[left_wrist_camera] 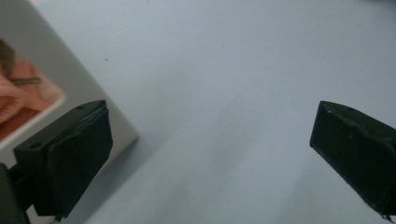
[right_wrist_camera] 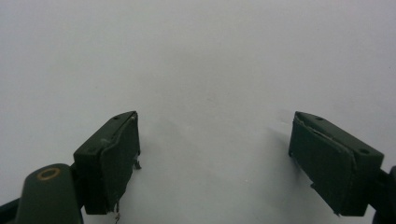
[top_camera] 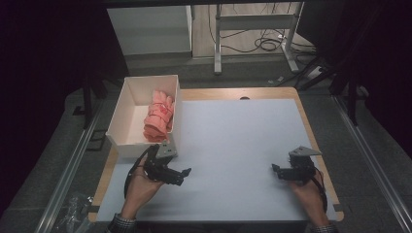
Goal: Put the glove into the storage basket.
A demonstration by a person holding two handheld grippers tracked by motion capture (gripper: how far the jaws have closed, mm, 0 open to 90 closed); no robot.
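Nearest me, both hands rest low over the bench: my left gripper beside the white box, fingers wide and empty; my right gripper near the right edge, fingers wide, empty. Between them lies open grey surface. Beyond, the left gripper view catches the box corner and the pink gloves inside.

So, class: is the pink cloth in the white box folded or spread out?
Folded: the pink cloth lies as a compact bundle along the right wall of the white box.
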